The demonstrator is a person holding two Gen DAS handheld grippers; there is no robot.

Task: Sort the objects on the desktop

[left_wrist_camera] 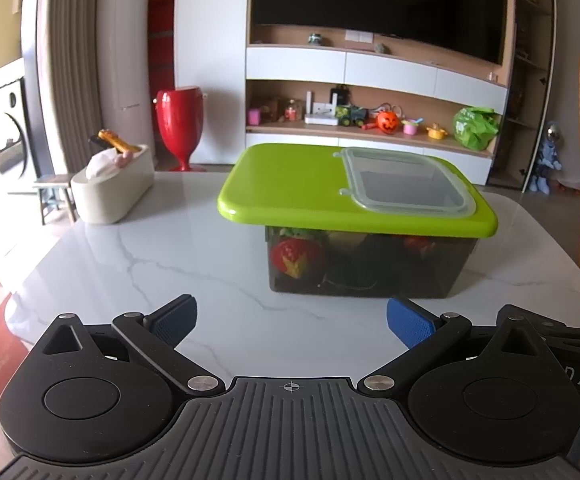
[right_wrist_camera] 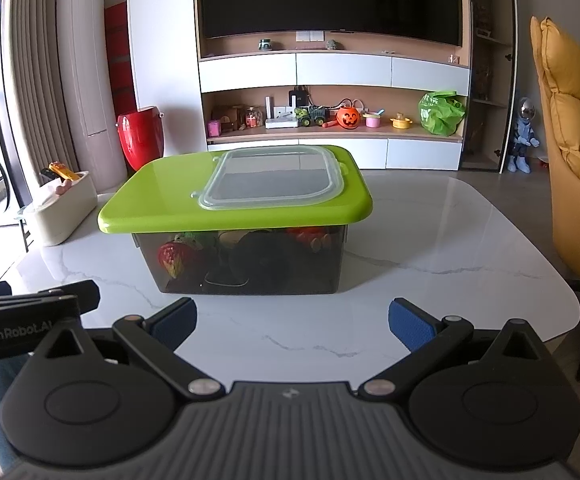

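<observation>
Your left gripper point(left_wrist_camera: 292, 322) is spread wide, blue pads point(left_wrist_camera: 409, 326) well apart, nothing between them. Your right gripper point(right_wrist_camera: 292, 320) is the same: jaws wide, empty, blue fingertips point(right_wrist_camera: 410, 326) over bare tabletop. Both hang above the near edge of the white marble-pattern table point(left_wrist_camera: 130, 264), short of the box and not touching it.

The smoky translucent plastic storage box point(left_wrist_camera: 370, 264) sits mid-table, straight ahead of both grippers. Its lime-green plastic lid point(left_wrist_camera: 290, 184) is on, with a clear rectangular flap point(left_wrist_camera: 408, 182) set into the lid's right half, lying flat. Through the box's front wall you see a red strawberry-like toy point(left_wrist_camera: 296, 256) at the left end, and dark and reddish items beside it, too murky to name.

Left of the box, well apart, stands a cream oval tissue holder point(left_wrist_camera: 110, 188) with a gold-orange item point(left_wrist_camera: 116, 142) sticking out the top. Behind the box, off the table: red vase-shaped stand point(left_wrist_camera: 180, 124), TV unit shelf point(left_wrist_camera: 370, 130) with an orange pumpkin bucket point(left_wrist_camera: 388, 122) and green bag point(left_wrist_camera: 475, 127). Yellow padded chair point(right_wrist_camera: 574, 128) to the right of the box.
</observation>
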